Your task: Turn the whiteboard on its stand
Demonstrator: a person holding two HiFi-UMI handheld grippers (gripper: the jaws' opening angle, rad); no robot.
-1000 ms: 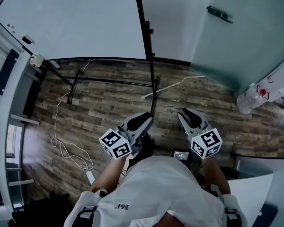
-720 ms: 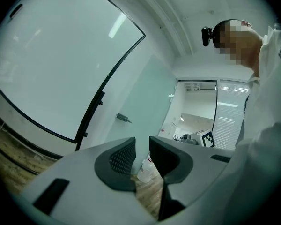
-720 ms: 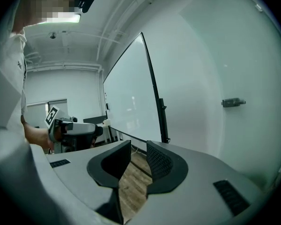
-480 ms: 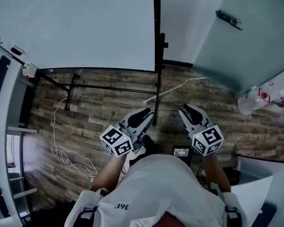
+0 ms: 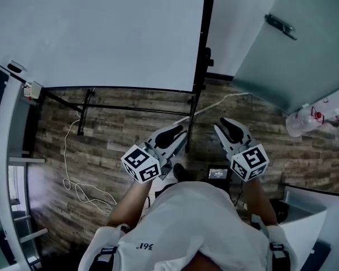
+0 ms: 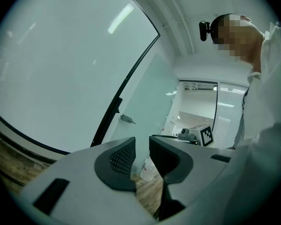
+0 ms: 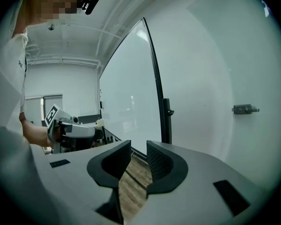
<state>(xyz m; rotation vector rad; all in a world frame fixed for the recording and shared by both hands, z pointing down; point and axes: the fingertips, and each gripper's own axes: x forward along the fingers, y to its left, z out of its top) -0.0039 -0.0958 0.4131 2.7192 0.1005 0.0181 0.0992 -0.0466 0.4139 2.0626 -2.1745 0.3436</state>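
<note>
Head view looks down on the whiteboard (image 5: 101,33), upright on its black stand (image 5: 203,55) over the wooden floor (image 5: 118,134), with the left gripper (image 5: 177,131) and right gripper (image 5: 226,124) held near the stand's post, each with its fingers slightly spread and empty.

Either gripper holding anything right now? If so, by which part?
Nothing is held. The left gripper and the right gripper both have their jaws apart with nothing between them. Neither touches the big white black-framed whiteboard ahead.
</note>
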